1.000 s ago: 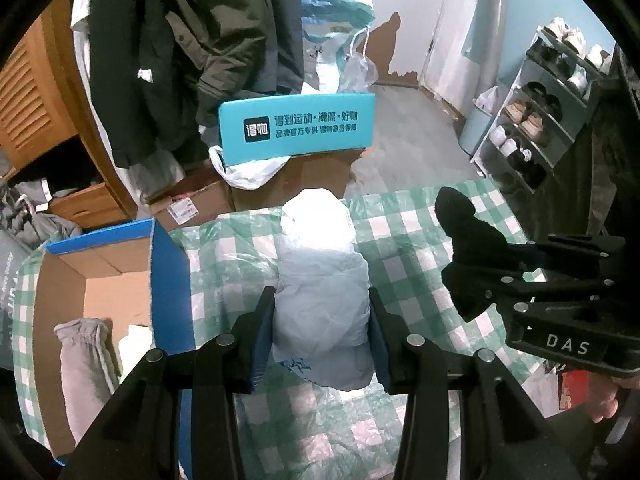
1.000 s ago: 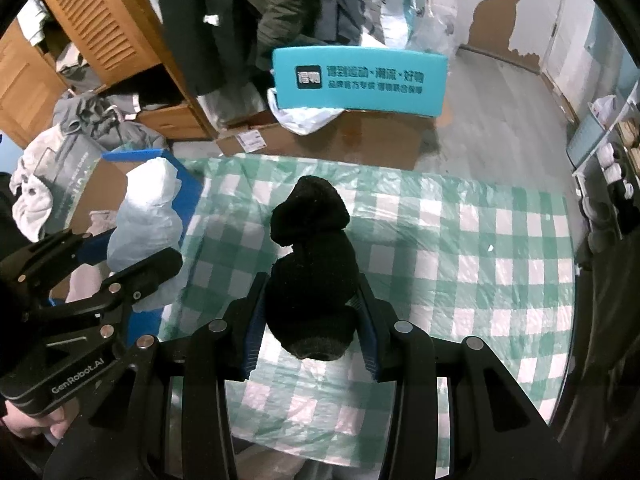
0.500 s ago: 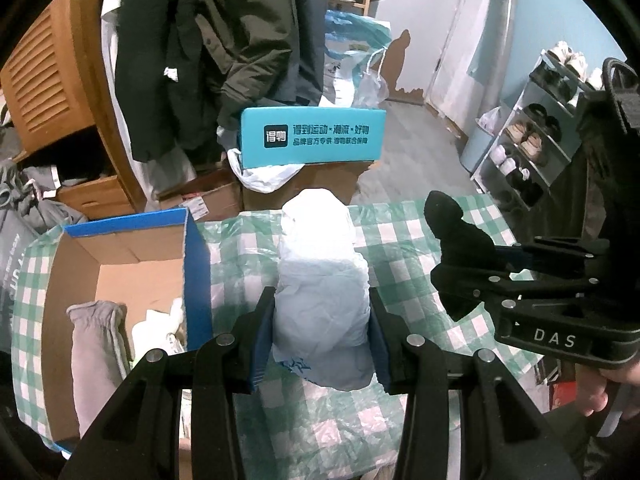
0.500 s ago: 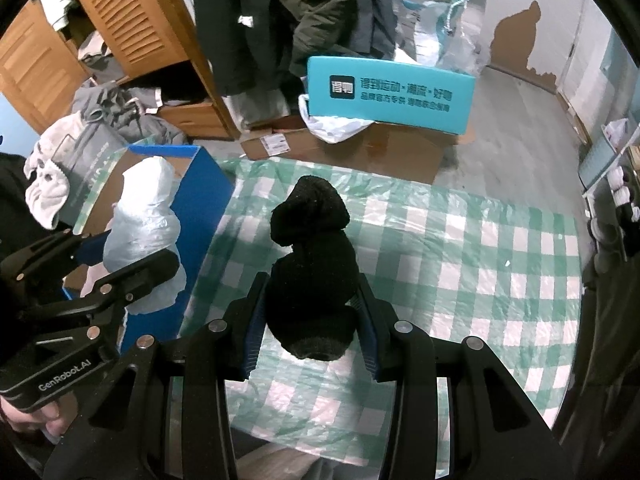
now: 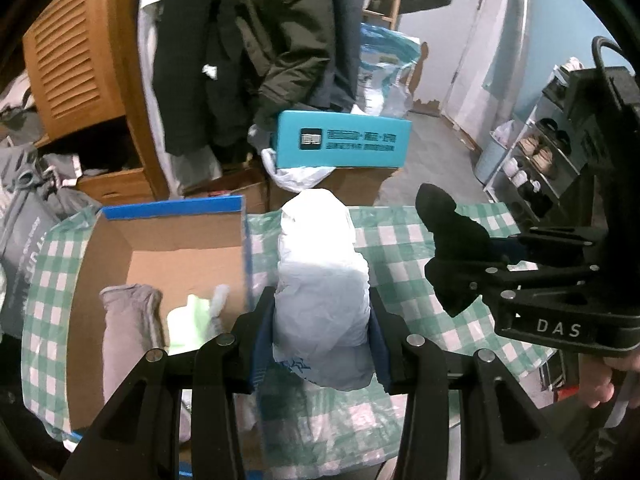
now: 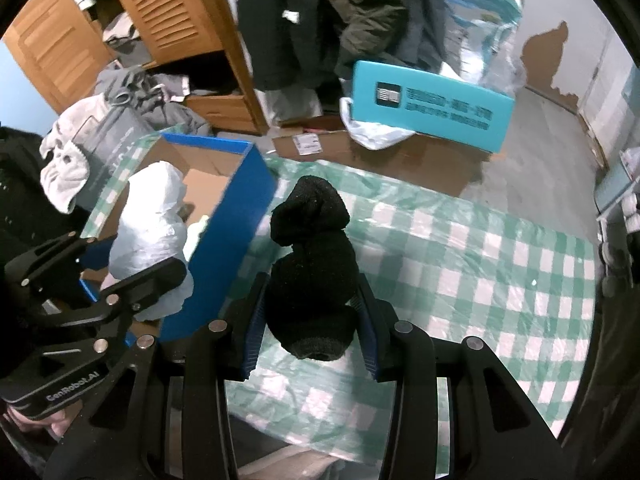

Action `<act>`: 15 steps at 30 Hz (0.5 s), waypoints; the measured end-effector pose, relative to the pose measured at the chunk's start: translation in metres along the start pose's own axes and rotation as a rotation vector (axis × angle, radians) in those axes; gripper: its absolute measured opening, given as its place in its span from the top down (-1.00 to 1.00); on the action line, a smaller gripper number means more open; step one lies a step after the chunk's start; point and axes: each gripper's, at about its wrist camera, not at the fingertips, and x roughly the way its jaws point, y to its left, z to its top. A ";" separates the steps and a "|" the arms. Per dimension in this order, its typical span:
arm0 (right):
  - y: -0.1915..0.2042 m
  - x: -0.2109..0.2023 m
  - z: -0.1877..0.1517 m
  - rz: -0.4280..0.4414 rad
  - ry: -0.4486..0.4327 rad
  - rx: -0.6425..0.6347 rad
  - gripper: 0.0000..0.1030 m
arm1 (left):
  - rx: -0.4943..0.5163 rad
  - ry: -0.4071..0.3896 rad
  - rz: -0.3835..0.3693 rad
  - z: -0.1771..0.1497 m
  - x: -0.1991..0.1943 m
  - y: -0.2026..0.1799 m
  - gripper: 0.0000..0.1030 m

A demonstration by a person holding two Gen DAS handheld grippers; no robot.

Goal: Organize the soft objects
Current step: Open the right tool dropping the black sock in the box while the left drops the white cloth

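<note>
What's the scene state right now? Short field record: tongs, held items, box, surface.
left tongs: shut on white plastic-wrapped bundle, held above the cloth
right tongs: shut on black knit sock roll, held above the cloth
box: open blue cardboard box, left of both bundles
box contents: grey rolled cloth, pale green item
surface: green-and-white checked tablecloth under clear plastic
task status: neither bundle in the box yet

Probably a home entryway: hanging coats [image 5: 280, 40], a shoe rack [image 5: 540, 156], a louvred wooden wardrobe [image 6: 168, 12]
</note>
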 end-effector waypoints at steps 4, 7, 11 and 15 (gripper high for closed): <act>0.024 0.005 0.006 0.024 0.005 -0.029 0.22 | -0.028 -0.003 0.014 -0.004 -0.004 0.020 0.16; 0.041 0.011 0.012 0.039 0.012 -0.053 0.22 | -0.054 -0.003 0.025 -0.008 -0.007 0.037 0.16; 0.063 0.021 0.018 0.064 0.030 -0.085 0.22 | -0.081 -0.001 0.046 -0.014 -0.009 0.058 0.16; 0.084 0.033 0.023 0.078 0.055 -0.111 0.22 | -0.125 0.008 0.054 -0.020 -0.007 0.080 0.16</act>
